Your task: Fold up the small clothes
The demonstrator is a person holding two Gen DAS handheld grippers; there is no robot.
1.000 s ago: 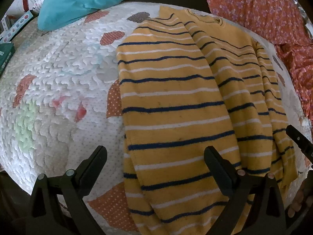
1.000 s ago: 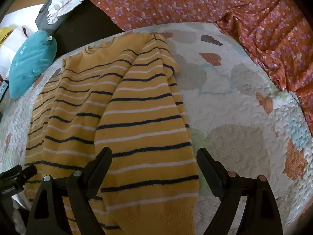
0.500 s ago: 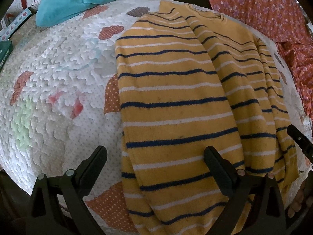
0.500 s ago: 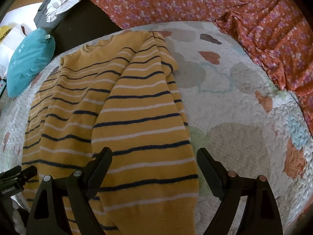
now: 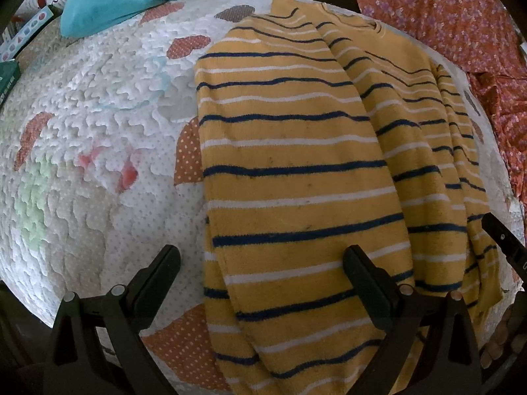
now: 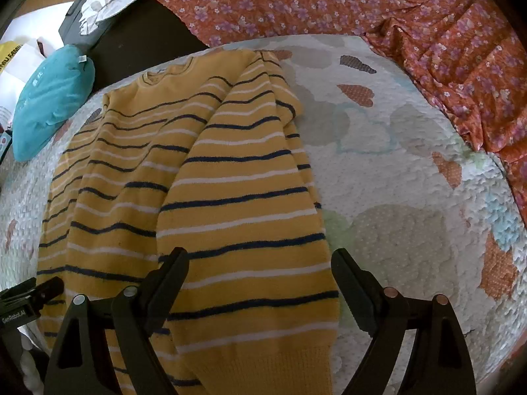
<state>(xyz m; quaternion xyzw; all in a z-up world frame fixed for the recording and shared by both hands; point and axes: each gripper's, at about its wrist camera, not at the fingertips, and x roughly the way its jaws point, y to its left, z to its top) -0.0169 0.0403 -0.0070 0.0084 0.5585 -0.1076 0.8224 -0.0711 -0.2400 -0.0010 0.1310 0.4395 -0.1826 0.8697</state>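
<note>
Closest to you, your left gripper [image 5: 262, 256] has its jaws spread wide with nothing pinched; it hangs over the near part of the yellow striped sweater [image 5: 296, 177], one finger above the quilted mat [image 5: 98, 151] and the other above the knit. Your right gripper [image 6: 260, 260] is likewise spread wide and empty, its fingers straddling the sleeve [image 6: 243, 217] that lies folded in over the sweater's body, ribbed cuff nearest the camera. The sweater lies flat on the mat, collar at the far end, with both sleeves folded inward along its length. In the left view, the tip of your other gripper shows at the right edge, just beside the sweater's far side. Beyond the sweater, a teal cushion [image 6: 49, 98] sits at the mat's far left corner, and an orange floral cloth [image 6: 444, 52] lies bunched along the far and right edges.
</note>
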